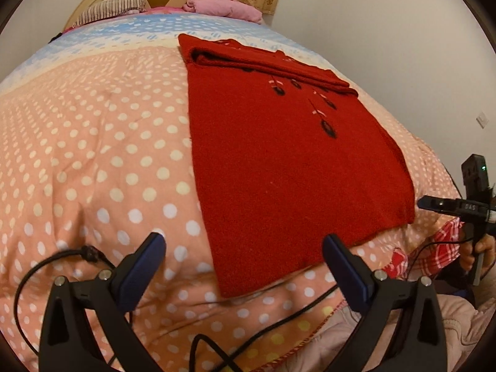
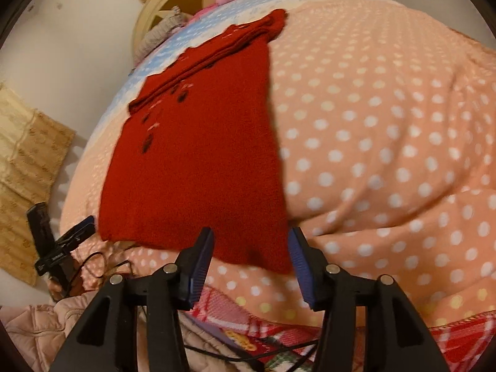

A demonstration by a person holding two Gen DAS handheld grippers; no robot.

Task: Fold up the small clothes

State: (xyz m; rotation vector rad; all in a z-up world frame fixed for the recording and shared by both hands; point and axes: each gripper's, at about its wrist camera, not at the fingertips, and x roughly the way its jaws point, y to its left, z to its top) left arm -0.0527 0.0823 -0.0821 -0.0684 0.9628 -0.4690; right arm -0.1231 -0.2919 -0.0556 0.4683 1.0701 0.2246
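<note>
The bed quilt [image 1: 93, 155], peach cotton with white dots, is padded and yielding. On it lies the red knitted garment [image 1: 279, 161], flat, sleeves folded across its far end; judged light, limp and non-slippery, best gripped at the two near hem corners. The left gripper [image 1: 245, 266] stands spread and empty; the right gripper [image 2: 251, 260] is part-spread, straddling the near hem corner without pinching it.
</note>
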